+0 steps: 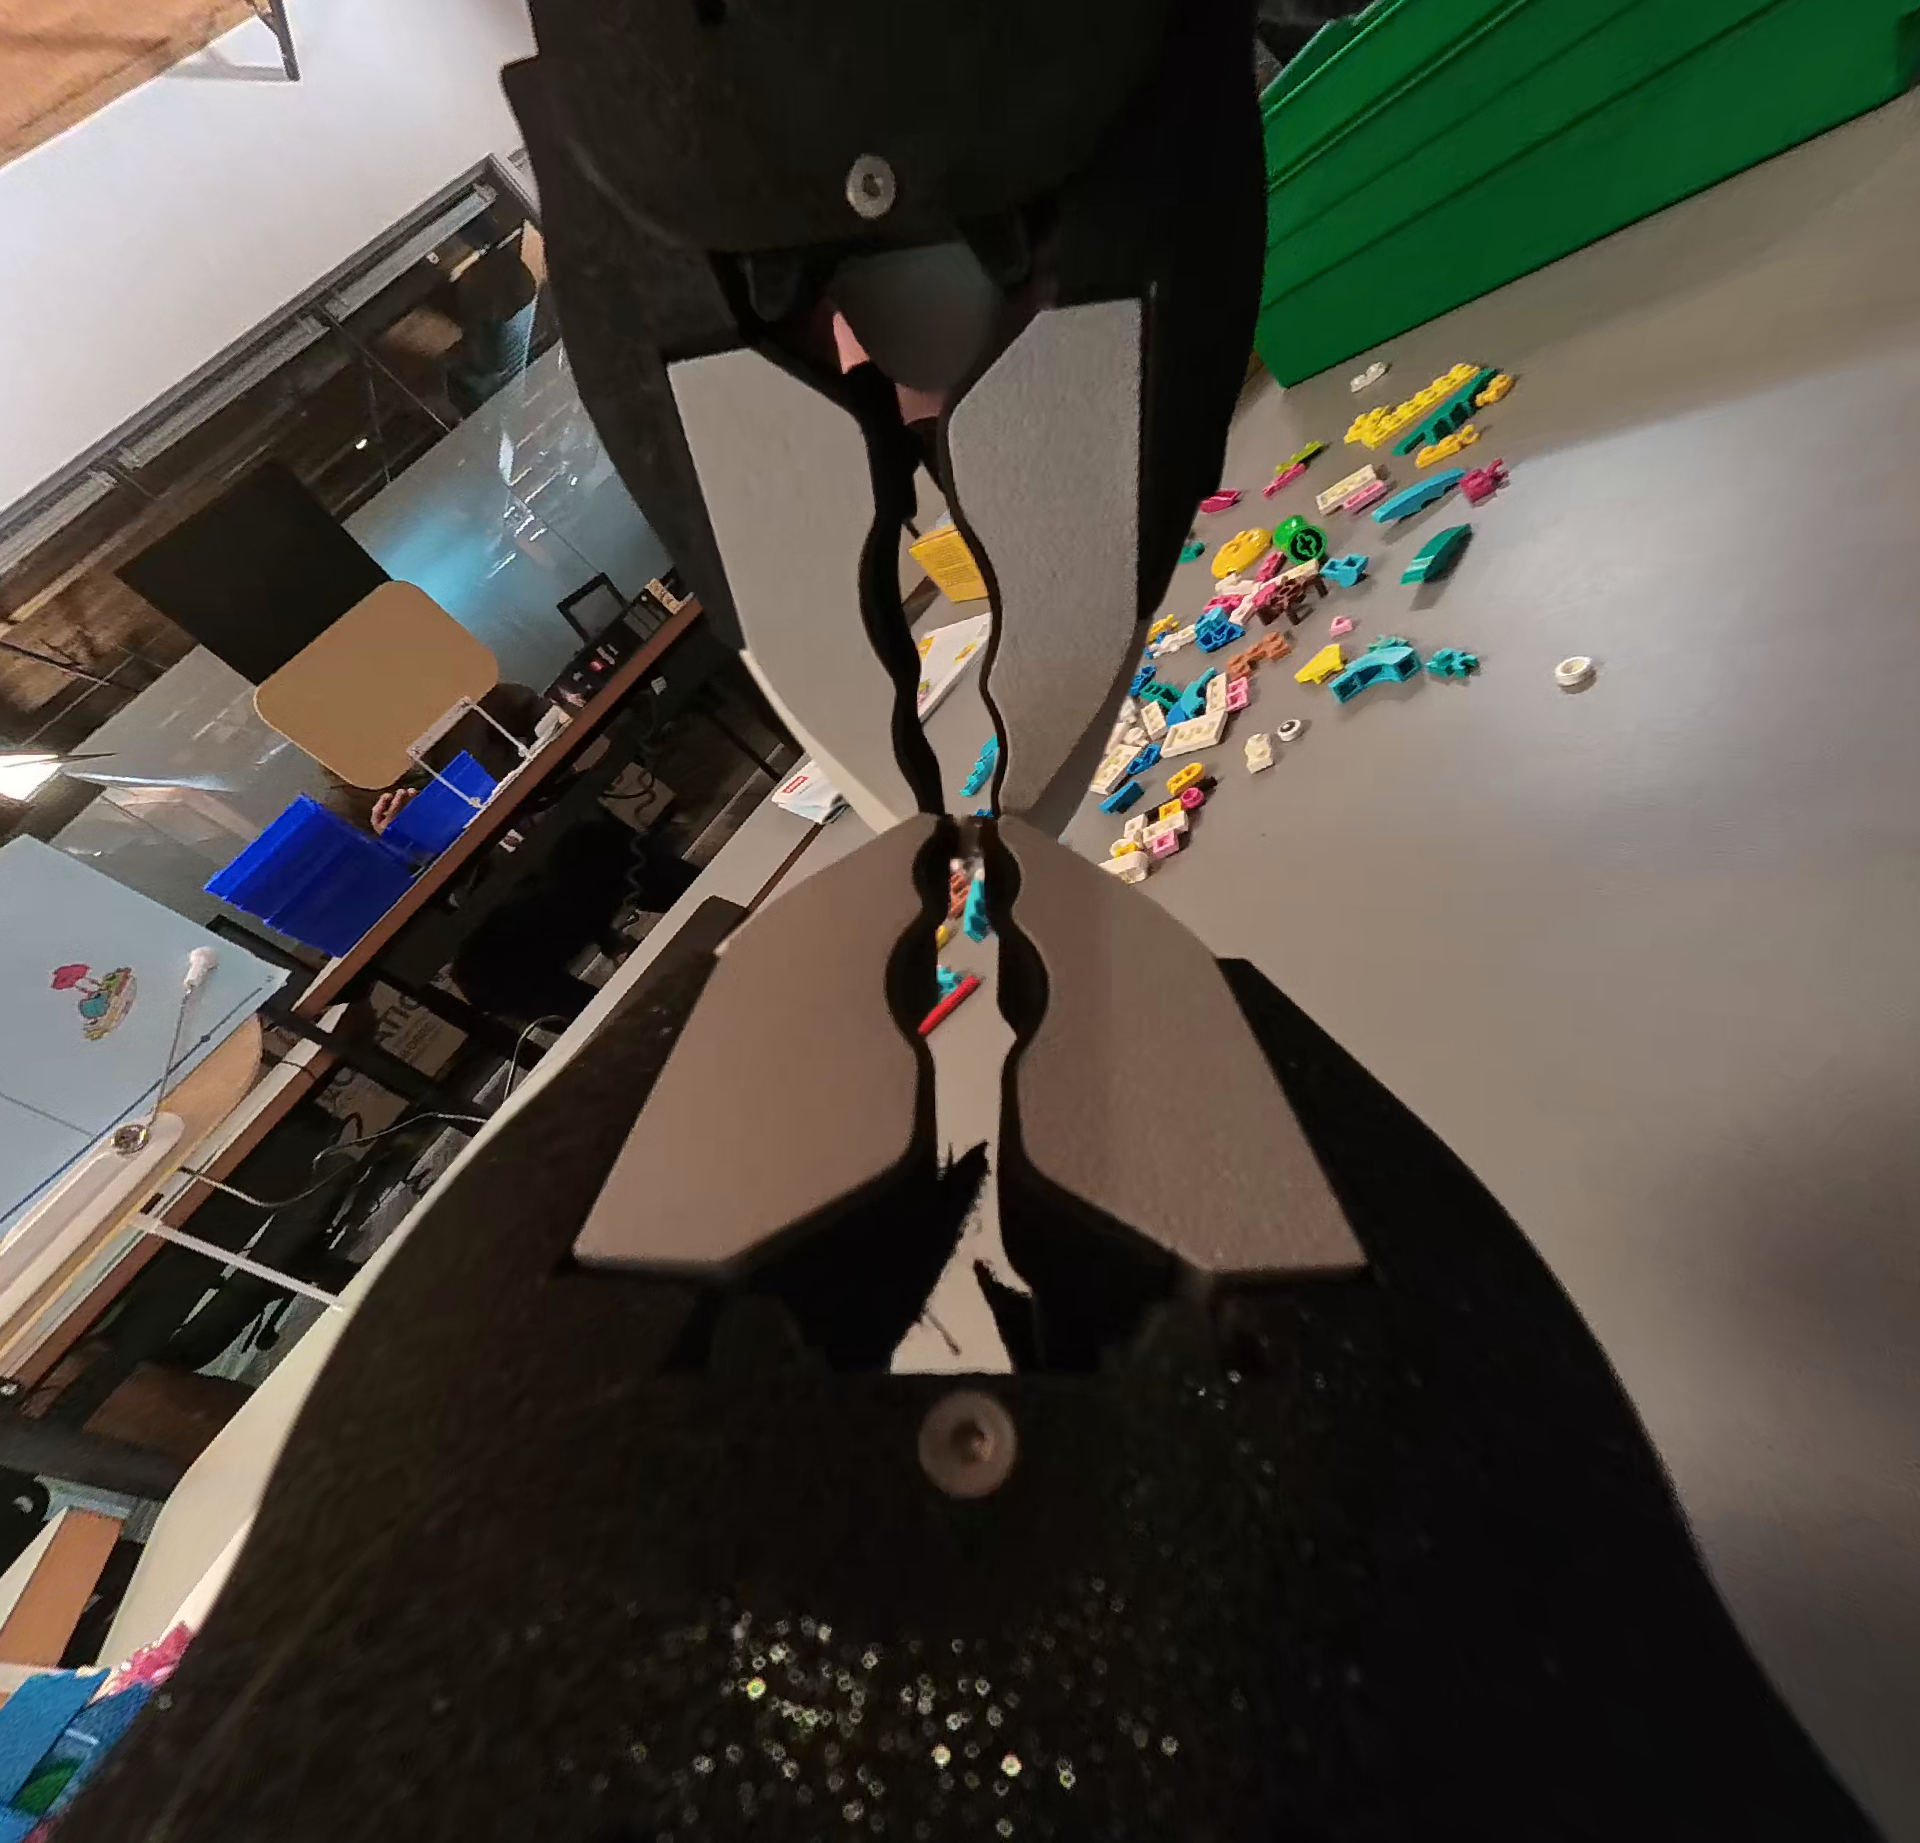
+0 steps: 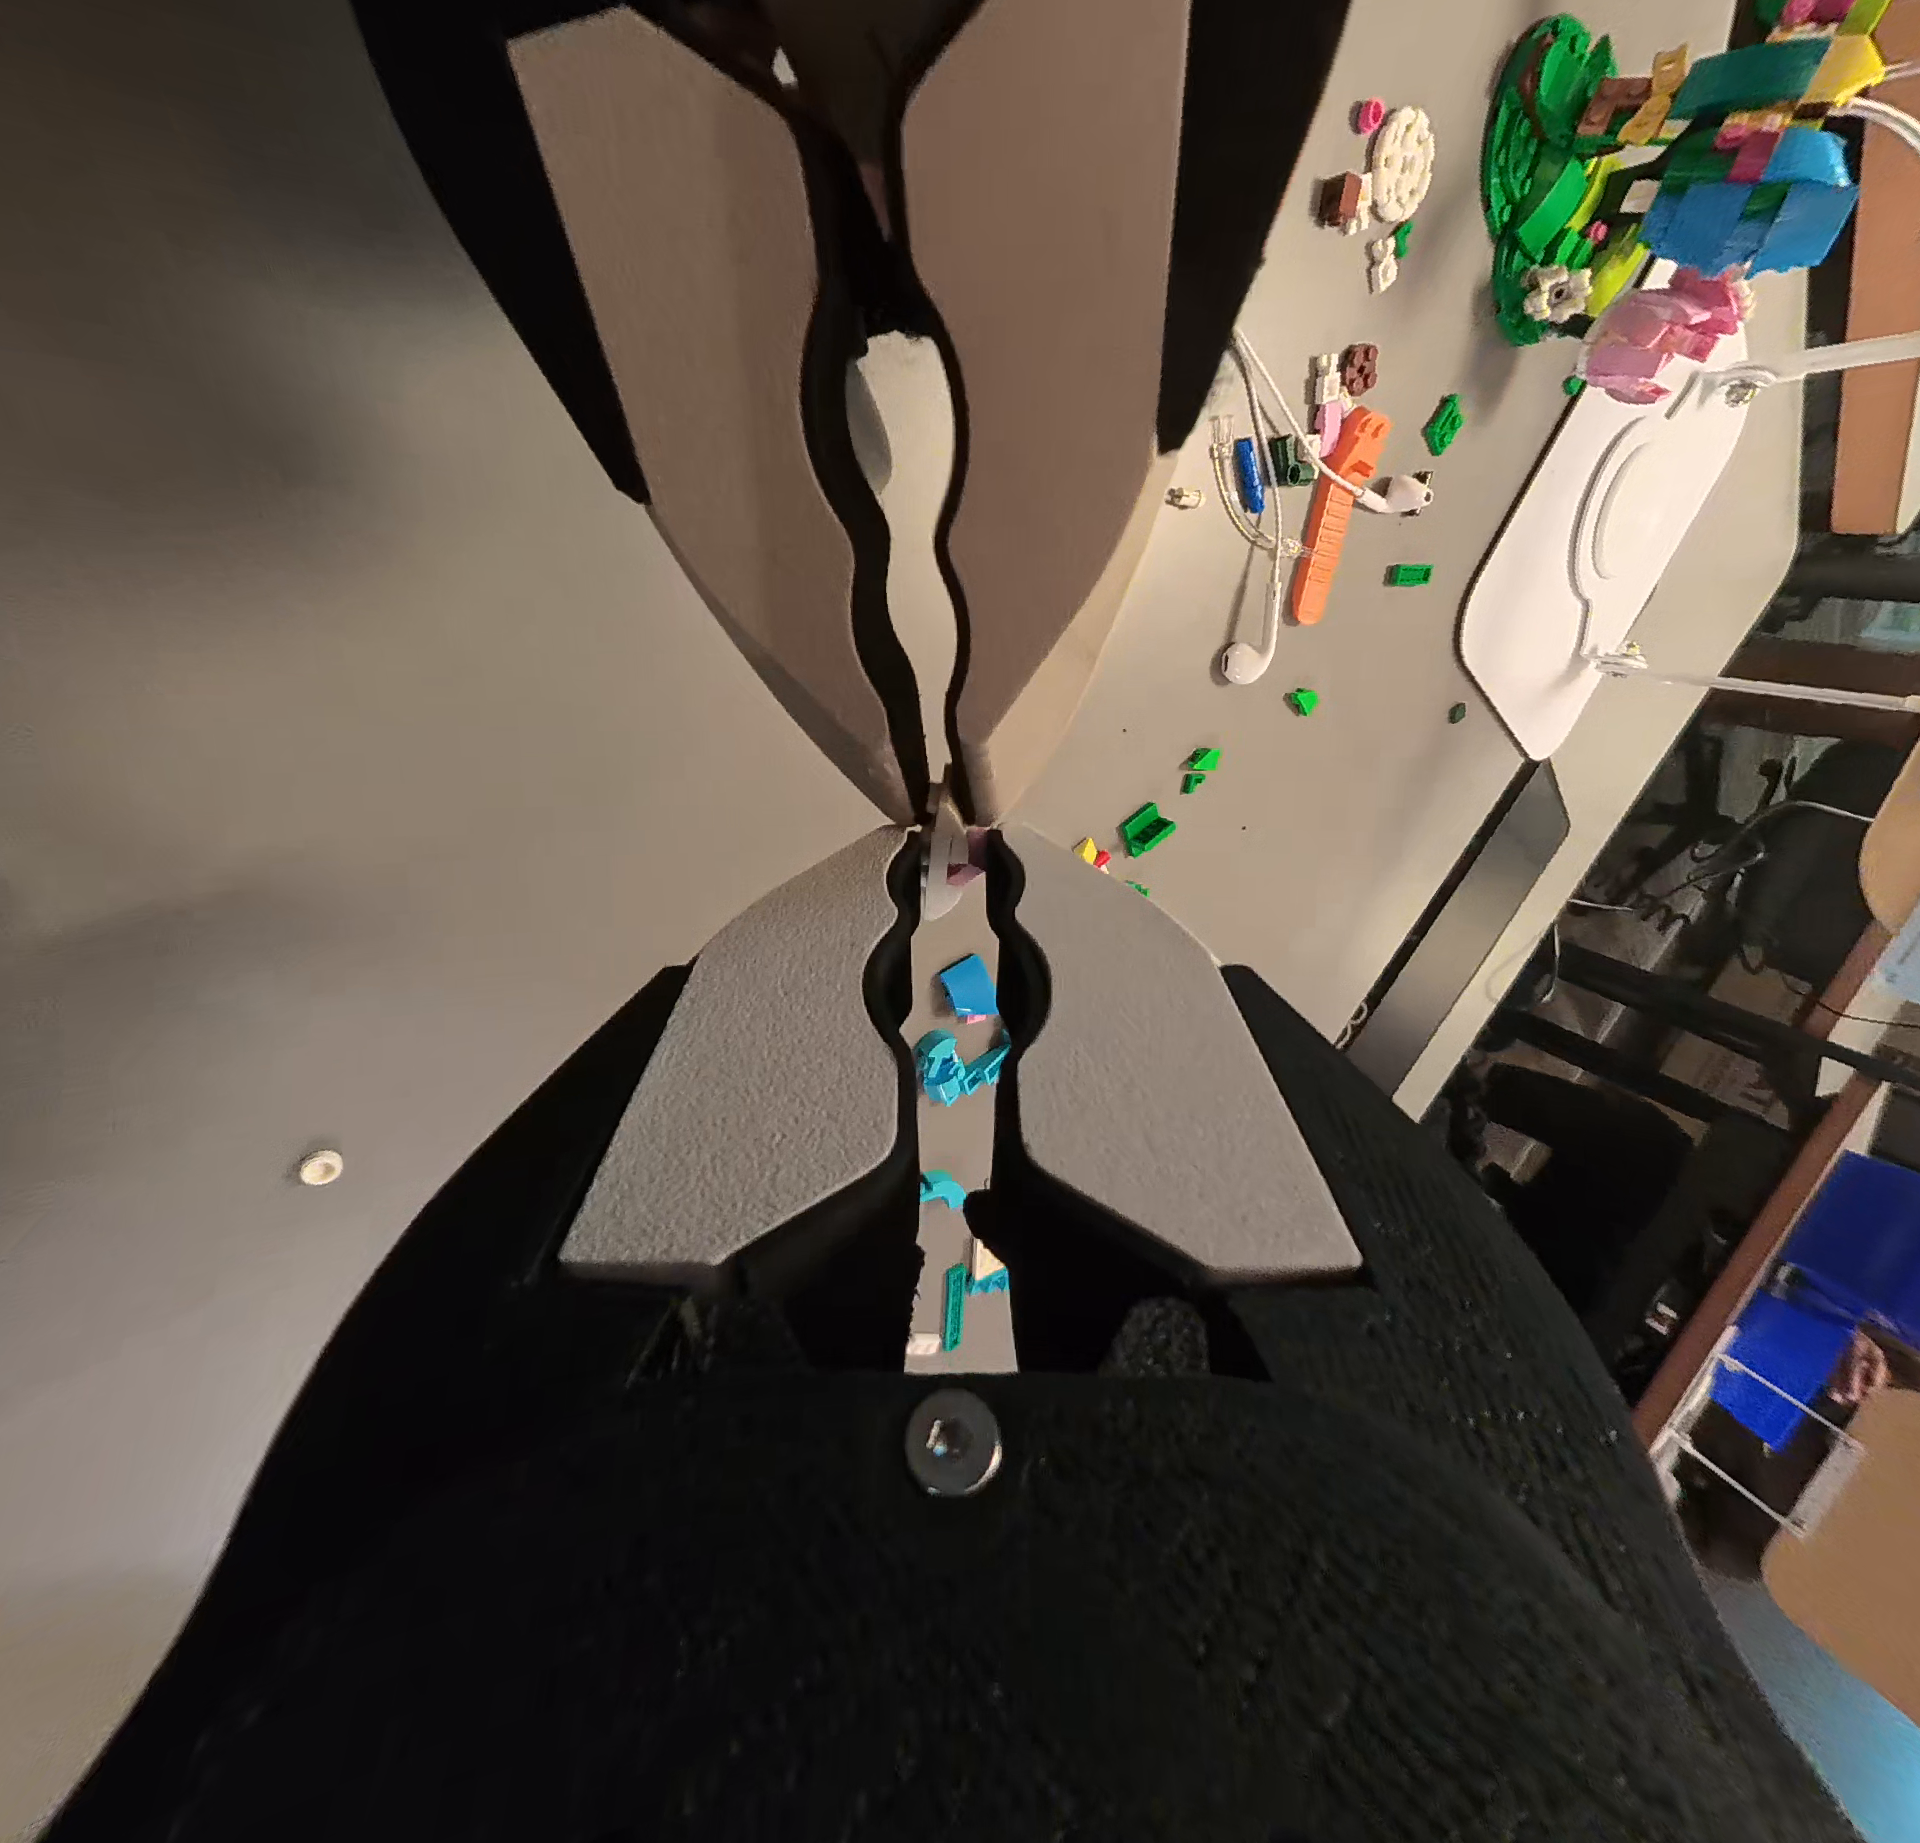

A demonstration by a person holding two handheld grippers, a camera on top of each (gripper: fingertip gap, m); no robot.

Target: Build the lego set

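Two grippers tip to tip, left gripper (image 1: 966,843) and right gripper (image 2: 951,843) both clenched on small piece (image 2: 940,874)

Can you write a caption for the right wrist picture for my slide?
Two claws meet tip to tip, pinching a small grey piece above the table.

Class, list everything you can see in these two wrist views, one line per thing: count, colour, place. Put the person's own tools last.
Loose lego pieces: many, mixed colours, scattered on grey table, left wrist view.
Green bins: stacked, green, behind those pieces.
White ring: one, alone on the table beside the pile.
Built lego model: one, green base with blue, pink and yellow parts, table edge, right wrist view.
Orange brick separator: one, near earphones.
White earphones: one pair, wired.
Green pieces: several, strewn.
Blue bins: several, background bench.
Left gripper: black and grey, tip to tip with the other, pinching a small piece.
Right gripper: same, pinching a small piece.
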